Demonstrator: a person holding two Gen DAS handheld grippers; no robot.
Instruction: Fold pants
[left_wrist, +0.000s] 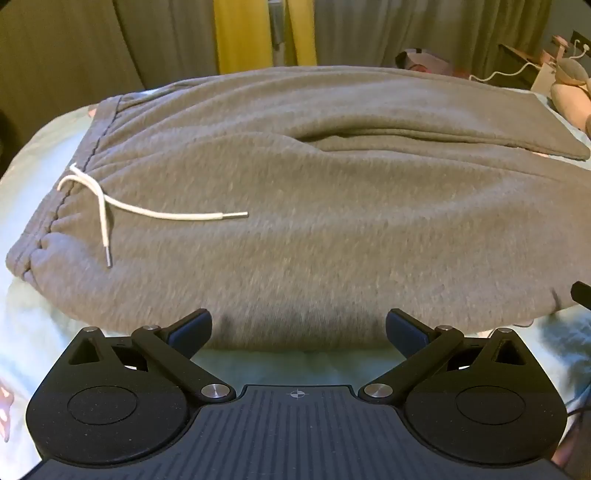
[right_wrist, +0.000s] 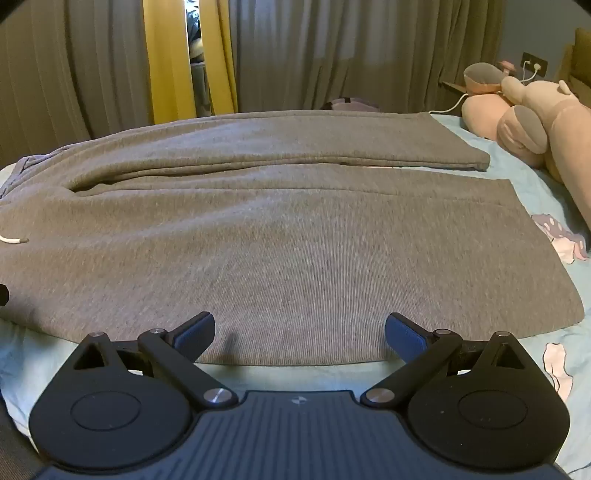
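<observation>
The grey pants (left_wrist: 314, 206) lie spread flat across the bed (left_wrist: 37, 177), both legs side by side, the waistband with its white drawstring (left_wrist: 110, 206) at the left end and the hems at the right. Your left tool (left_wrist: 298, 332) hangs just over the near edge of the pants, close to the waistband end, jaws wide with nothing between them. Your right tool (right_wrist: 300, 334) sits over the same near edge further toward the hems, also spread wide and empty.

The step in hand looks like the lengthwise fold, near leg over far leg. Bring each tool down so one finger slides under the near edge and the other lands on top, and catch both layers of cloth before you close. Lift both ends together and level, or the thick fleece will sag in the middle and wrinkle. Keep the drawstring clear of the left jaws.

The bed wears a pale blue-green sheet, soft enough to bunch up if you dig in. Beyond the pants hang grey and yellow curtains (right_wrist: 173, 62); past the hems lies a pink plush toy (right_wrist: 524, 118), and beyond it a white cable (right_wrist: 448, 105) trails back from a wall socket.
</observation>
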